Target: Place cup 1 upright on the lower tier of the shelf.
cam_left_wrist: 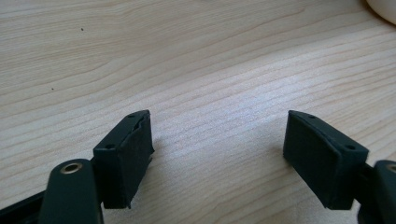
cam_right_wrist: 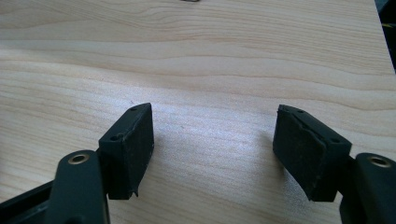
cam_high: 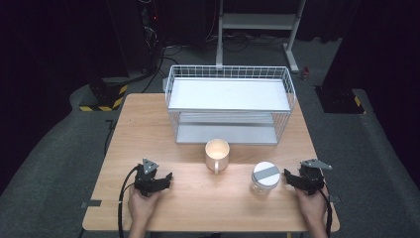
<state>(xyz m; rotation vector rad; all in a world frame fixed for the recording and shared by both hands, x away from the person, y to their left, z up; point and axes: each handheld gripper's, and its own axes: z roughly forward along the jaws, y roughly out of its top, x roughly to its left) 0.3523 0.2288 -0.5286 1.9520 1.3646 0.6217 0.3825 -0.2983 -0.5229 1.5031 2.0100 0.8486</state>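
Note:
No task is named. My left gripper [cam_high: 163, 181] rests low over the wooden table [cam_high: 198, 198] at the front left, held by a hand. In the left gripper view its jaws [cam_left_wrist: 219, 135] stand apart with only bare wood between them. My right gripper [cam_high: 292, 178] sits at the front right, just right of a glass jar [cam_high: 265, 178] with a white lid. Its jaws [cam_right_wrist: 212, 135] are also apart over bare wood. A cream mug [cam_high: 217, 154] stands at the table's middle, and its rim [cam_left_wrist: 385, 9] shows in the corner of the left gripper view.
A white wire rack [cam_high: 230, 104] with two shelves stands at the back of the table, behind the mug. The table's right edge [cam_right_wrist: 385, 42] lies close to the right gripper. The dark floor and a metal stand [cam_high: 257, 25] lie beyond.

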